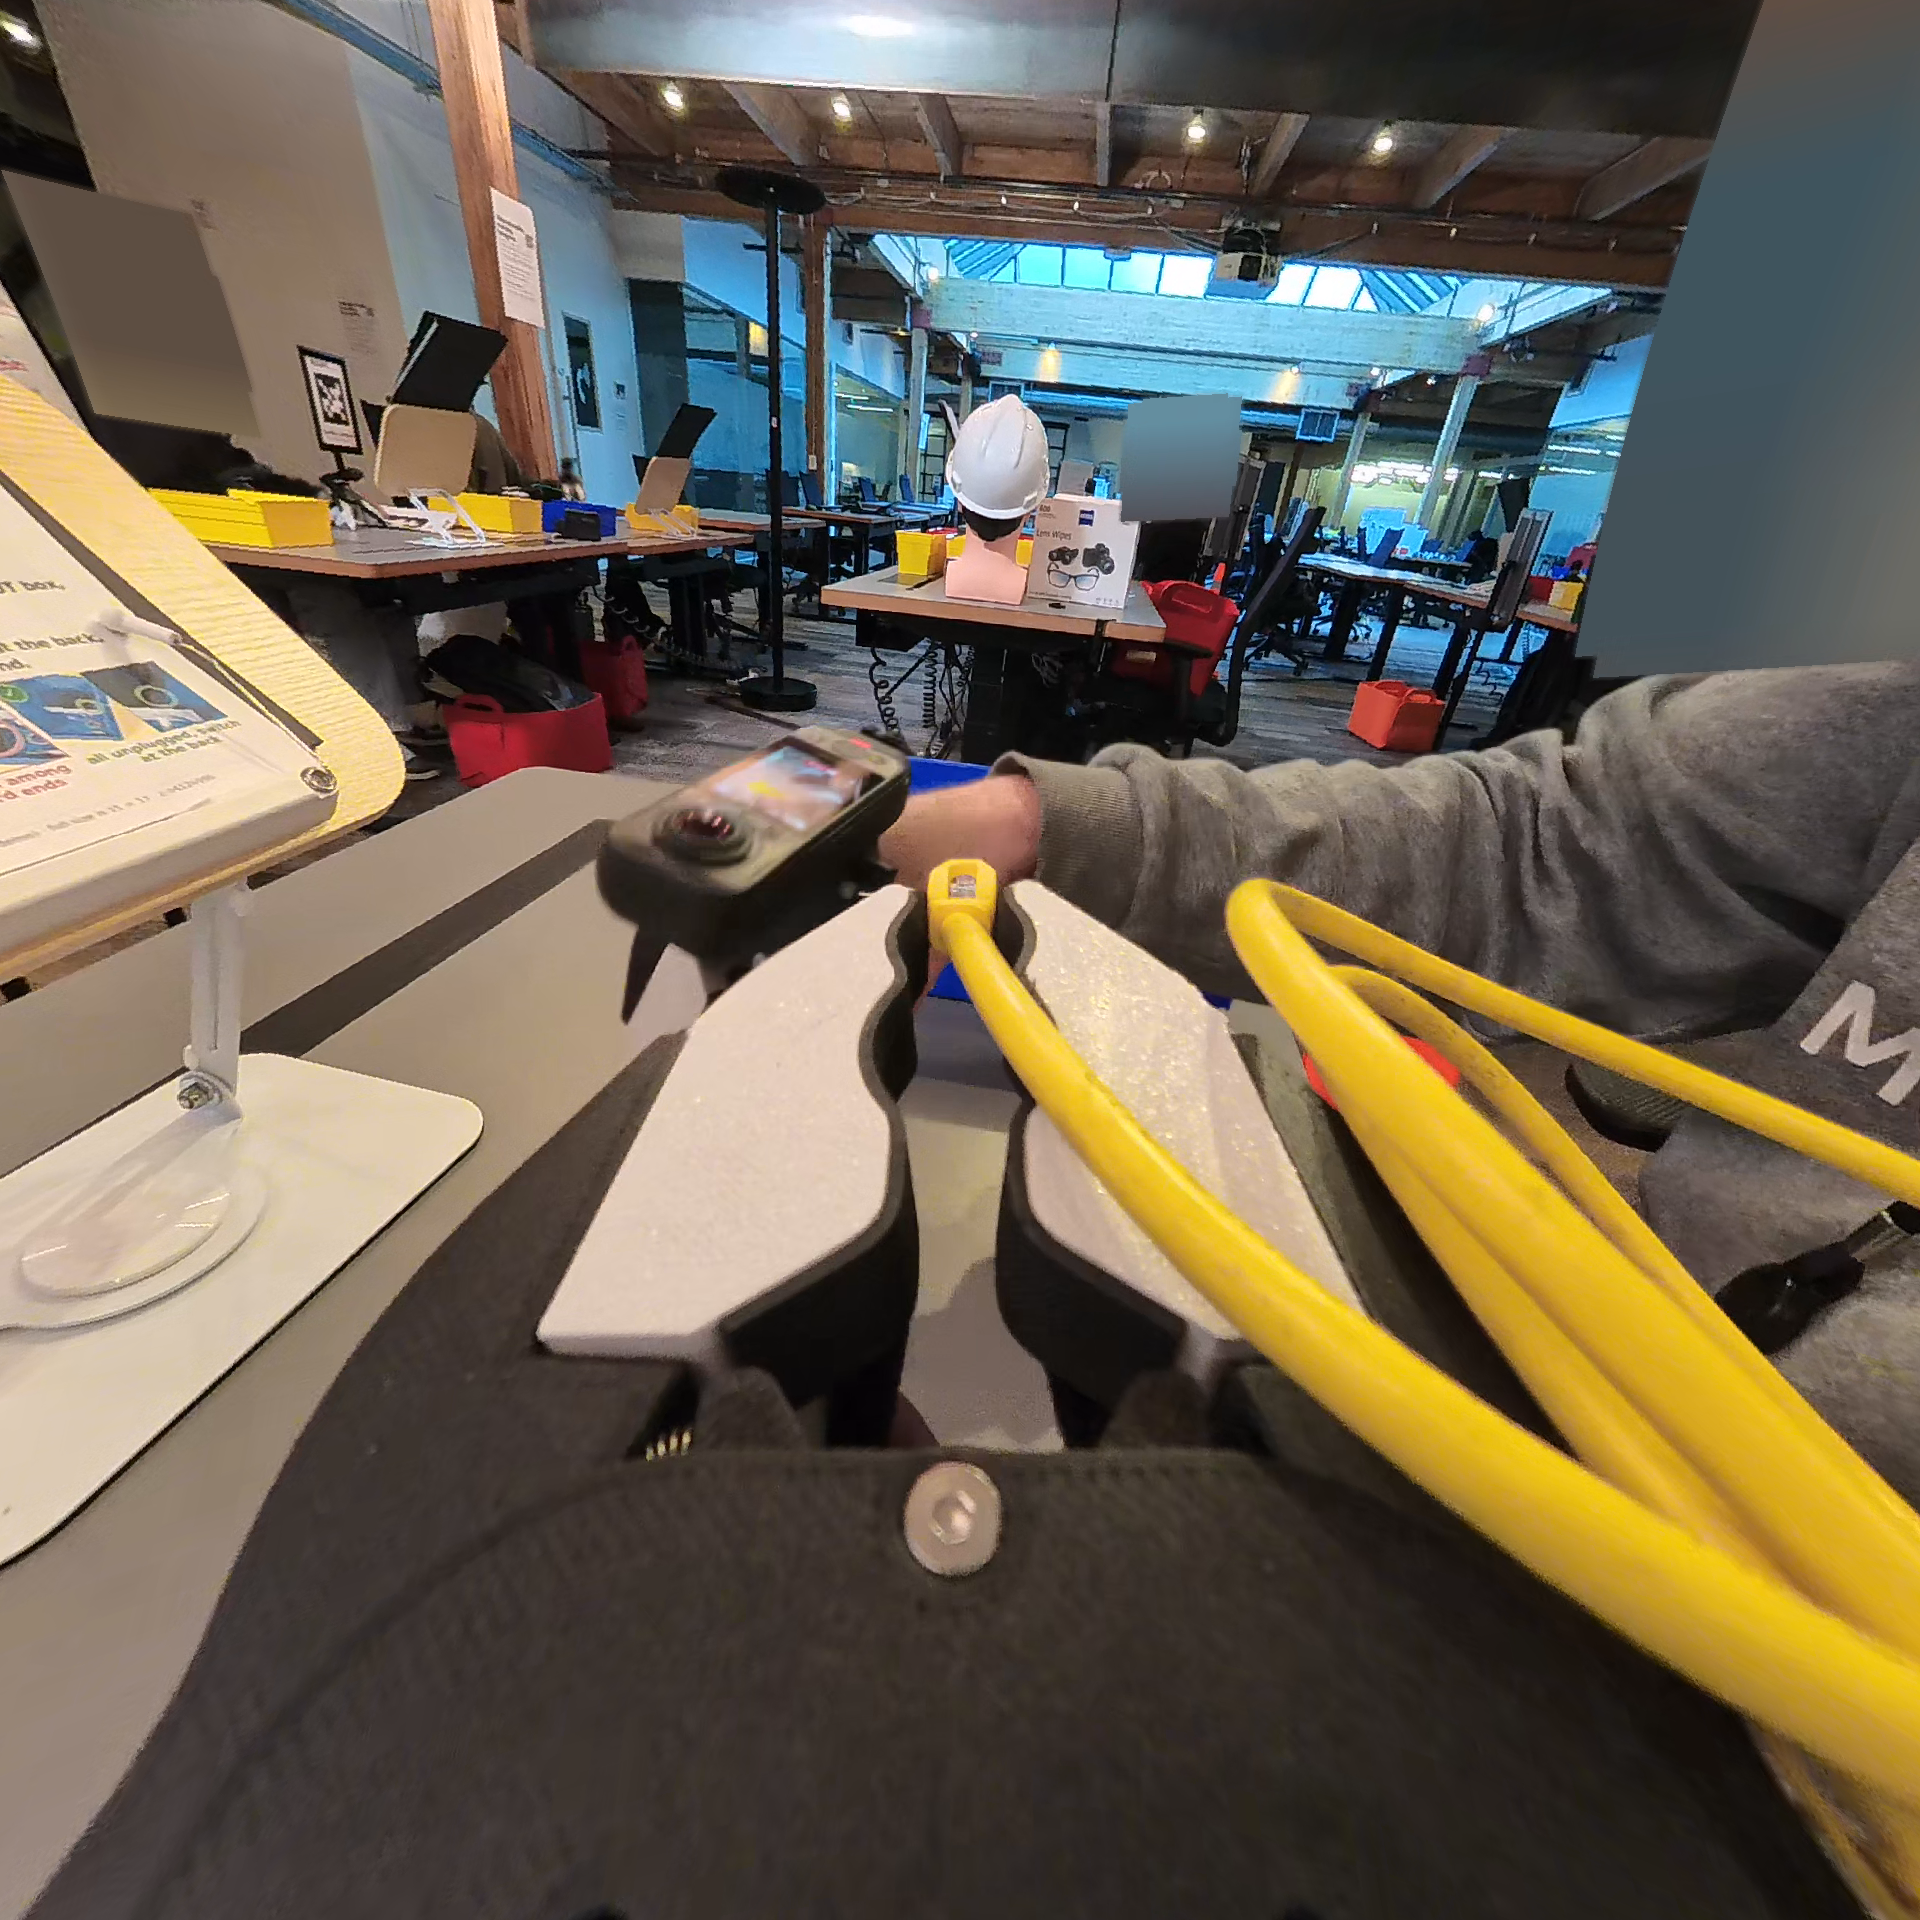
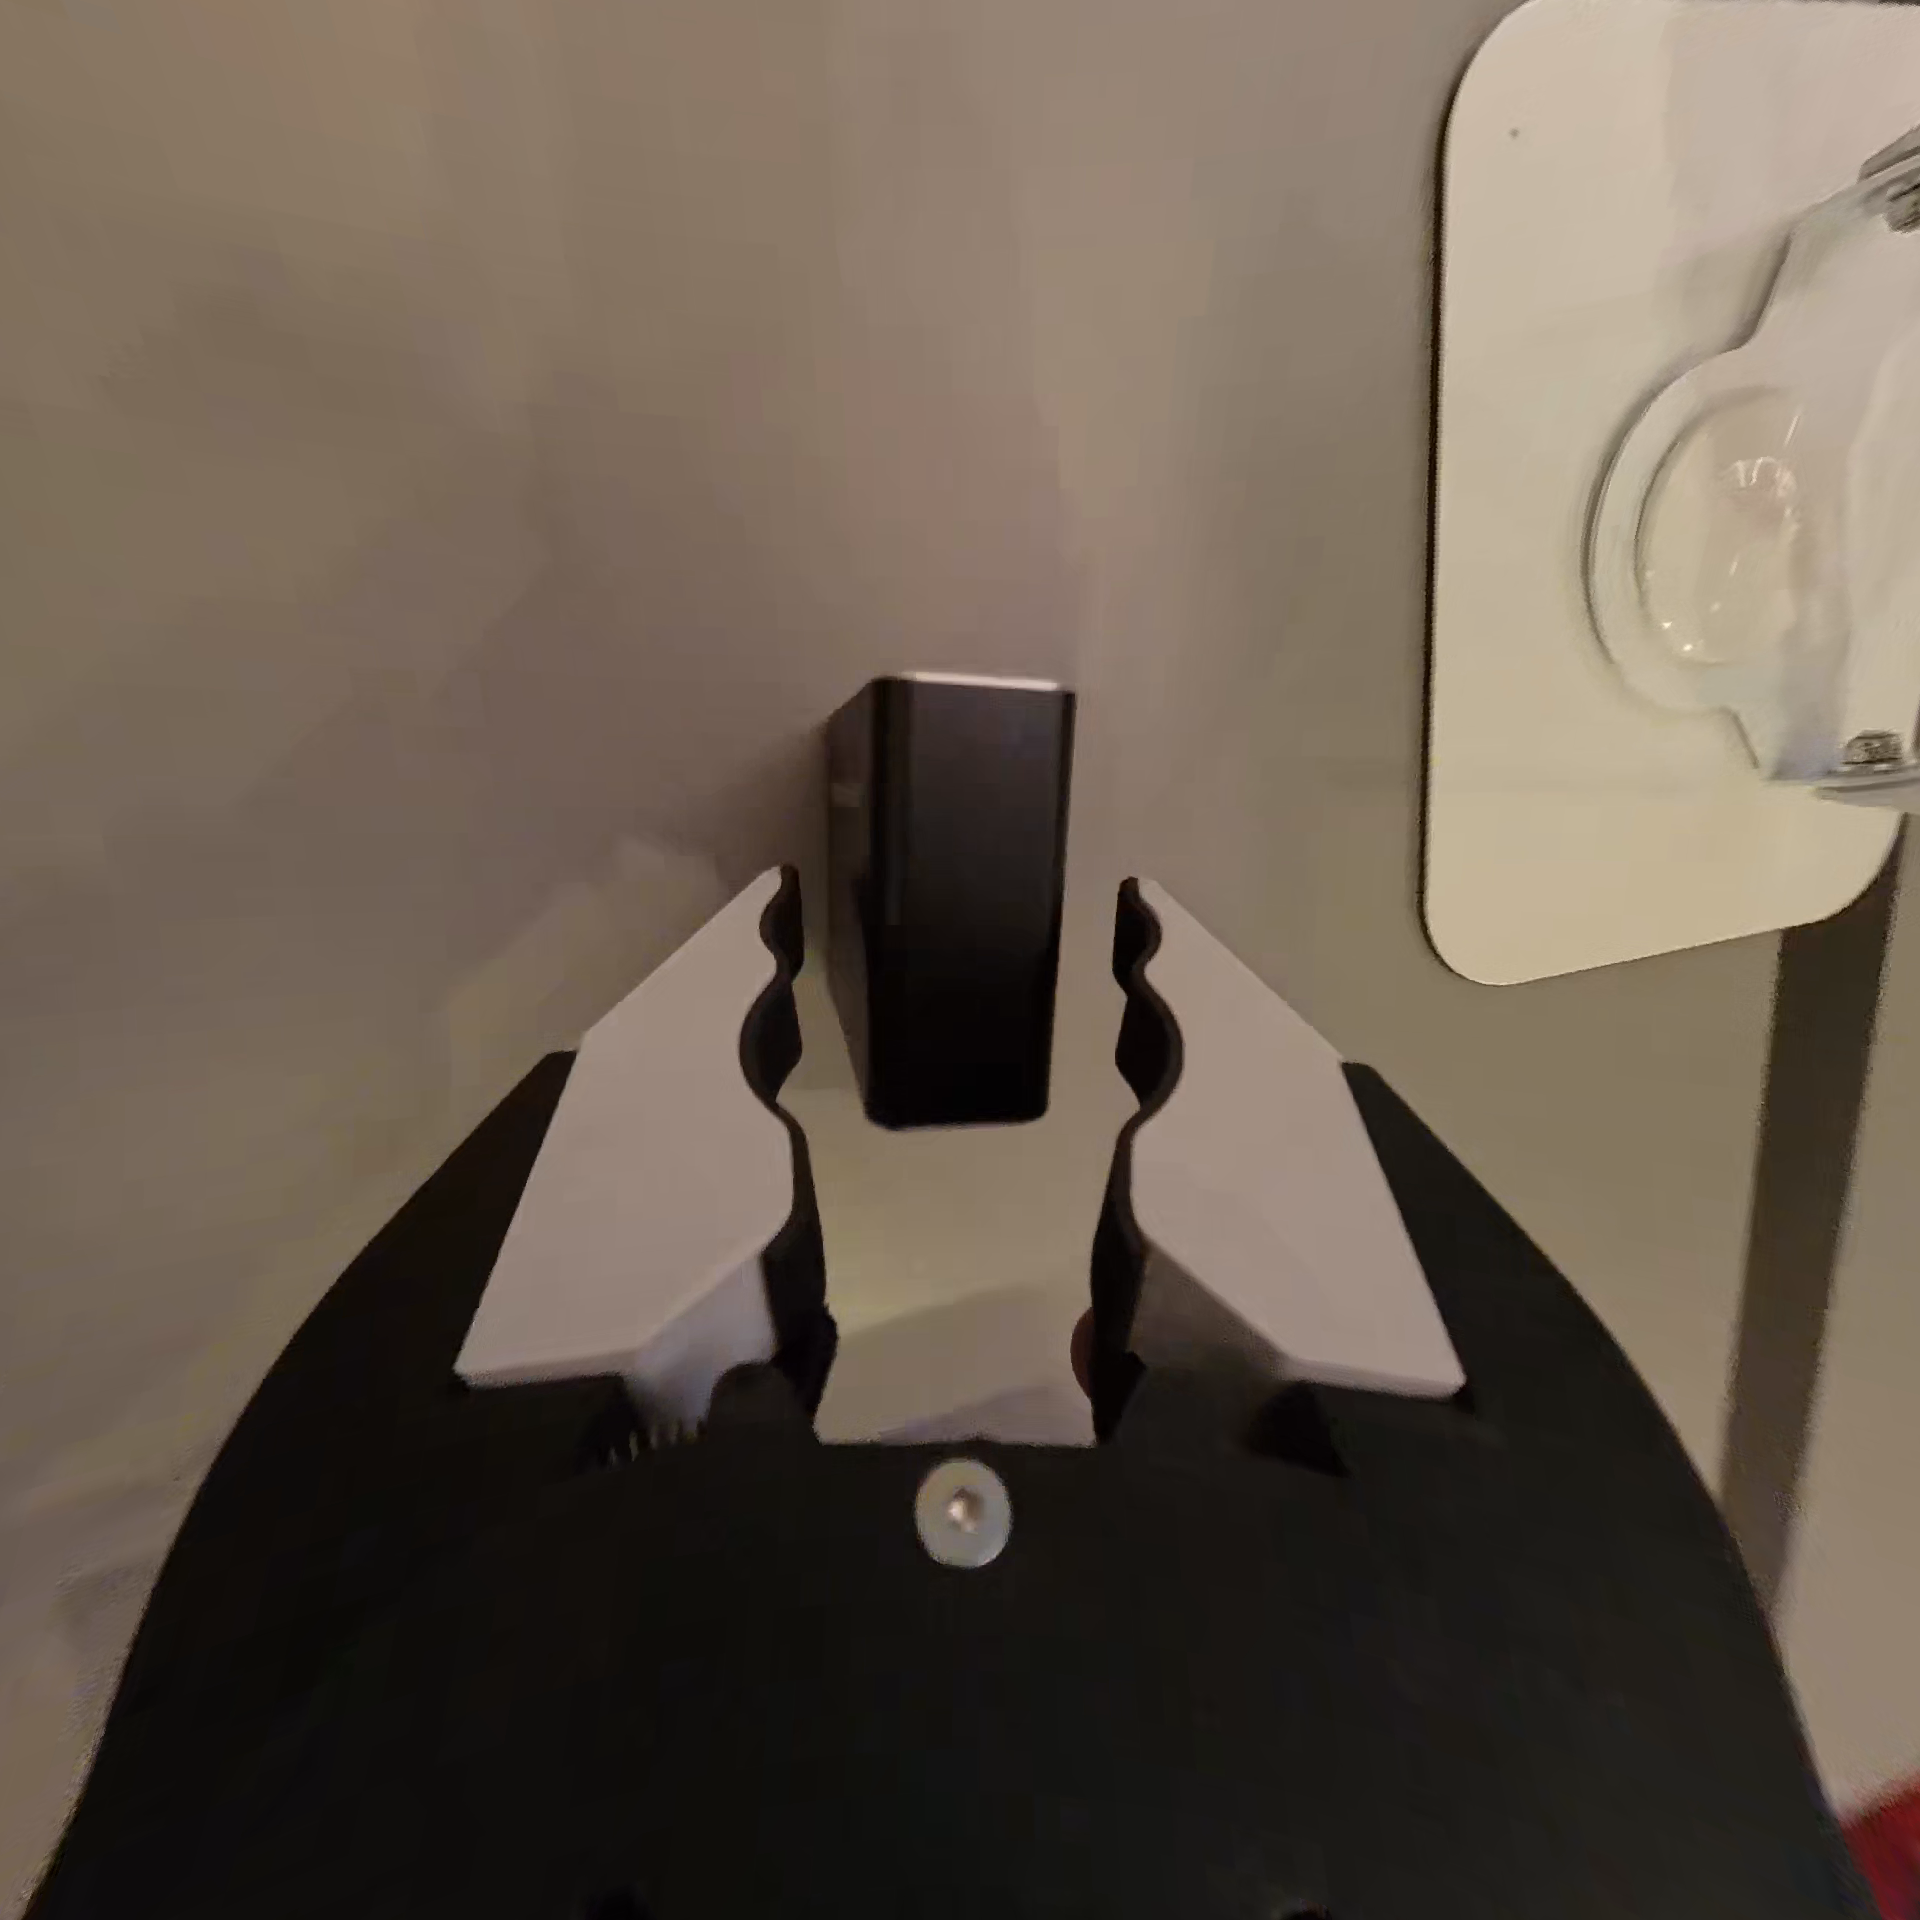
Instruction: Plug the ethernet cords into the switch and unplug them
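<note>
My left gripper (image 1: 964, 920) is shut on a yellow ethernet cord (image 1: 1195, 1195) just behind its plug (image 1: 962, 883). The plug sticks out past the fingertips, and the rest of the cord loops back over my right finger and off to the right. The right gripper with its camera (image 1: 753, 831) shows ahead, held by a hand in a grey sleeve (image 1: 1455, 831). In the right wrist view, my right gripper (image 2: 958, 899) is open and points down at a black box, the switch (image 2: 951, 904), which stands on the grey table (image 2: 416, 520). The fingertips flank the switch without touching it.
A white stand base (image 1: 260, 1195) with a clear foot stands on the table at the left and holds an angled instruction board (image 1: 135, 675). The base also shows at the right in the right wrist view (image 2: 1538, 520). A blue bin (image 1: 951, 774) sits behind the right gripper. Across from one pair of fingers to the other is roughly 25 centimetres.
</note>
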{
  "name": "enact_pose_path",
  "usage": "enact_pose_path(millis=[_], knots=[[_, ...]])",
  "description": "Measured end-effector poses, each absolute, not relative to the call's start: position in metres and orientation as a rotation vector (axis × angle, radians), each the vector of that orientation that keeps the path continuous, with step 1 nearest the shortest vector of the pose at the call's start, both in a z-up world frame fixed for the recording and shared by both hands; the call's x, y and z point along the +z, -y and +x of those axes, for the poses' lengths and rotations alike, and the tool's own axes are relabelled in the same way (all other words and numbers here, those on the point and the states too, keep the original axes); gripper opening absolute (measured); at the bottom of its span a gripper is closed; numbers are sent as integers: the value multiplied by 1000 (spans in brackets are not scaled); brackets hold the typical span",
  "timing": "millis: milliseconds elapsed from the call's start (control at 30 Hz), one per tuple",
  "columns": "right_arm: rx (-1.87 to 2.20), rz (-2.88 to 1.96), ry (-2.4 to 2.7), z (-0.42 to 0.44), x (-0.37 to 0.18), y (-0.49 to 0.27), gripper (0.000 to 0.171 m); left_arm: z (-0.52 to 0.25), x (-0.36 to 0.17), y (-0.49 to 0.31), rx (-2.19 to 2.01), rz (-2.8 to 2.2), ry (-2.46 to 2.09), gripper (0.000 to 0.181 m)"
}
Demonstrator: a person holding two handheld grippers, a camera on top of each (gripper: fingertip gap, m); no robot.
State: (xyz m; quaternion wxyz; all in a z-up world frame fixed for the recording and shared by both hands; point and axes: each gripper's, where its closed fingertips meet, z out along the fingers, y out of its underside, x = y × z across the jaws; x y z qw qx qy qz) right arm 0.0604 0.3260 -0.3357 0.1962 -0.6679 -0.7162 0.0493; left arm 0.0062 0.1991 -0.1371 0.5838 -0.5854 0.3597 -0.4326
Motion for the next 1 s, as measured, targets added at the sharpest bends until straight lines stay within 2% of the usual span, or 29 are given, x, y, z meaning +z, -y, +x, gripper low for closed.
enact_pose_path(millis=[133, 367, 400, 633, 800, 1000], knots=[[65, -1907, 2163, 51, -339, -317, 63, 5, -135, -199, -1002, -1364, -840, 12], [-24, -2009, 2245, 55, -369, -319, 50, 0, -138, -200, -986, -1367, -843, 12], [-15, -1991, 2226, 52, -369, -321, 40, -1, -138, -201, -985, -1366, -841, 12], [213, -1918, 2134, 41, -364, -314, 35, -6, -140, -205, -977, -1371, -828, 12], [324, -1777, 2002, 37, -344, -313, 33, -6, -140, -207, -961, -1375, -821, 12], [281, -1535, 1798, 38, -287, -315, 34, -6, -141, -214, -931, -1401, -778, 12]])
